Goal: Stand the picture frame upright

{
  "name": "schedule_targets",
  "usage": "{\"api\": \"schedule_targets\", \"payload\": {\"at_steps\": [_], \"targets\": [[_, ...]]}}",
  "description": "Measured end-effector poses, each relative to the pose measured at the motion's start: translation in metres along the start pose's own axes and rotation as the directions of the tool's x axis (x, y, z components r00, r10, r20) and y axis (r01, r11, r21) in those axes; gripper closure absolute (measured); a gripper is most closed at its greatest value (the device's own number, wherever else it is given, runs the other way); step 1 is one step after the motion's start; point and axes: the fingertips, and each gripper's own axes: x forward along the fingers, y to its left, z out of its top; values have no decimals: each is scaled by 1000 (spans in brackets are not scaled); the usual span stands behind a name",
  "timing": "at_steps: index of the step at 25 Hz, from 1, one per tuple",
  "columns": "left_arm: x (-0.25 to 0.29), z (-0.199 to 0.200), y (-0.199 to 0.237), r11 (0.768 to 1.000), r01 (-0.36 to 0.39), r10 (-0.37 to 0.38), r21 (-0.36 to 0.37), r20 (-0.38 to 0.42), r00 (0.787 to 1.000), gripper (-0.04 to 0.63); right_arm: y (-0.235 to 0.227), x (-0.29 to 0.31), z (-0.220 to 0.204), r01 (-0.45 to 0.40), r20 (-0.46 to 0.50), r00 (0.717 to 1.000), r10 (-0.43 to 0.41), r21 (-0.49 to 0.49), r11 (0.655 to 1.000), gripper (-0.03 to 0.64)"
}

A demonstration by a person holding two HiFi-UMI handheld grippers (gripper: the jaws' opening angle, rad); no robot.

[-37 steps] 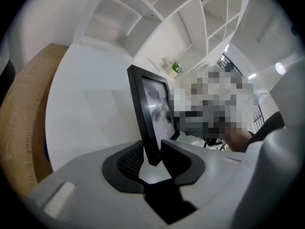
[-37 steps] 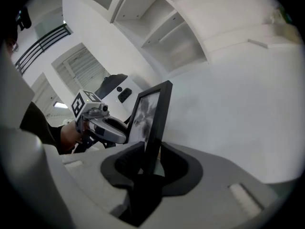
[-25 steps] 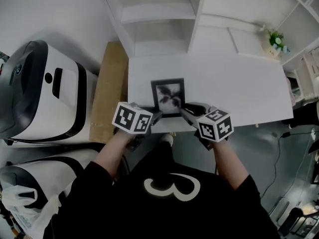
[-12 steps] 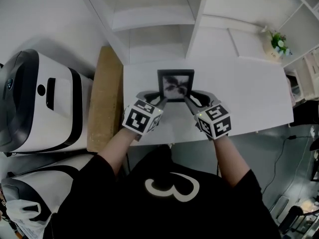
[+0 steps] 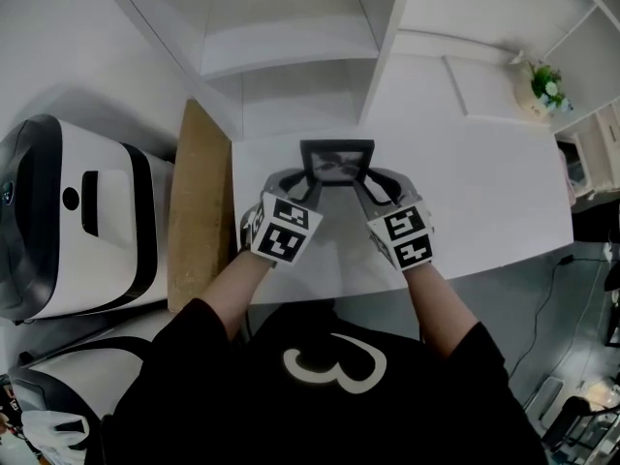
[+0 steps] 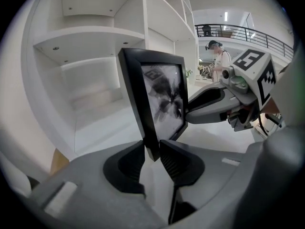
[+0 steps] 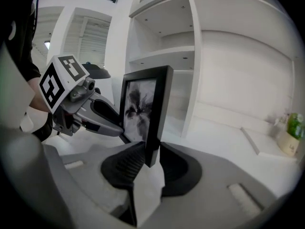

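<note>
The left gripper [image 6: 152,149] has its jaws clamped on one lower corner of the picture frame [image 5: 337,158], and the right gripper [image 7: 150,154] has its jaws clamped on the other lower corner, each pinching the black edge front and back. A second ago the frame lay almost flat, face up, near the front edge of the white surface [image 5: 484,192]. Now both hands have carried it toward the back, close to the shelf unit [image 5: 291,56], and tipped it up, so it looks nearly vertical in both gripper views. The raising seems largely done. What likely remains is setting it down and letting go. No view shows a rear stand, or whether the bottom edge touches the surface.
</note>
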Motion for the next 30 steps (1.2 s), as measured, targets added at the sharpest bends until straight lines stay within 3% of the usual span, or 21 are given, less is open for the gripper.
{"api": "schedule_targets", "payload": {"at_steps": [7, 18, 30], "targets": [[14, -2, 10, 997, -54, 53, 50, 3, 999, 488, -11, 20, -3, 54, -4, 999, -54, 0, 999, 517], [19, -9, 11, 993, -80, 79, 87, 13, 997, 491, -10, 25, -9, 67, 0, 998, -67, -3, 998, 522], [20, -12, 9, 993, -44, 46, 110, -17, 999, 489, -10, 26, -10, 59, -11, 998, -58, 12, 998, 522]]}}
